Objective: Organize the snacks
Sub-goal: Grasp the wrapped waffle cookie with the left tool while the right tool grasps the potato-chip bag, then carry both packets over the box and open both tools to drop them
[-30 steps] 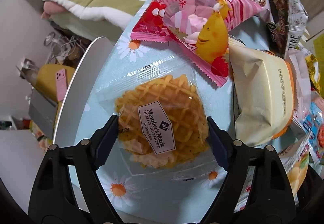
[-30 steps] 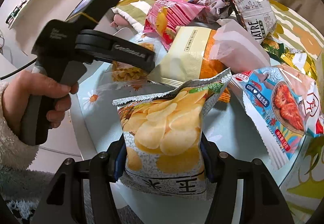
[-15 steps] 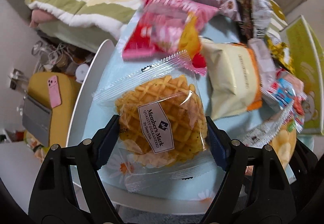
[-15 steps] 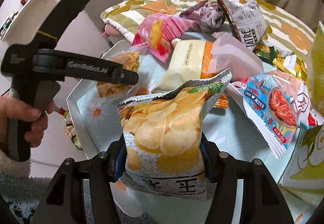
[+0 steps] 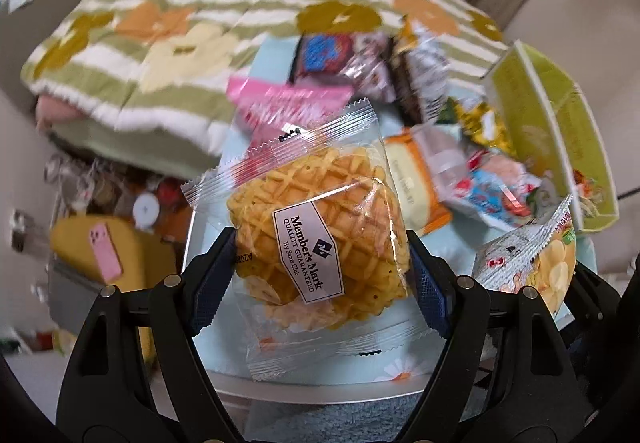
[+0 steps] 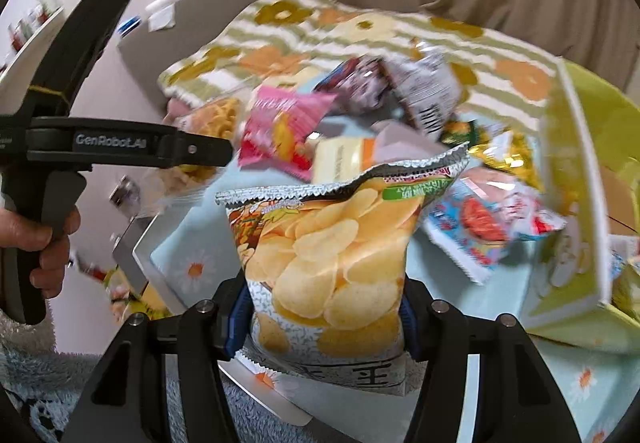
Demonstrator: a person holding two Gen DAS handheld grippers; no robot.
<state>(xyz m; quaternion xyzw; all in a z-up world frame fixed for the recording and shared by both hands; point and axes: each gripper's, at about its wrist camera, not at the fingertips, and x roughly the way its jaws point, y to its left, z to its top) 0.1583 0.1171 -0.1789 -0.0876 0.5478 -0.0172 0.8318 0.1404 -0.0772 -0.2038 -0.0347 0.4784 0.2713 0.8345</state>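
My left gripper (image 5: pixel 320 263) is shut on a clear-wrapped waffle pack (image 5: pixel 320 239) with a Member's Mark label, held above the table. My right gripper (image 6: pixel 324 307) is shut on a bag of potato chips (image 6: pixel 328 263), also lifted off the table. The left gripper and its waffle pack (image 6: pixel 216 119) show at the left of the right wrist view, held by a hand (image 6: pixel 44 243). The chips bag (image 5: pixel 536 263) appears at the right edge of the left wrist view. A yellow-green box (image 6: pixel 580 179) stands open at the right.
Several snack packs lie on the light blue daisy tablecloth (image 6: pixel 188 259): a pink bag (image 6: pixel 280 127), a cream and orange pack (image 5: pixel 412 179), a blue and red pack (image 6: pixel 488 223), dark packs (image 5: pixel 360 63). A flowered blanket (image 5: pixel 180 27) lies behind. A pink phone (image 5: pixel 105 251) rests on a yellow stool.
Both grippers have risen with their packs, so the table looks smaller and farther below. The view has swung to bring the yellow-green box in at the right.
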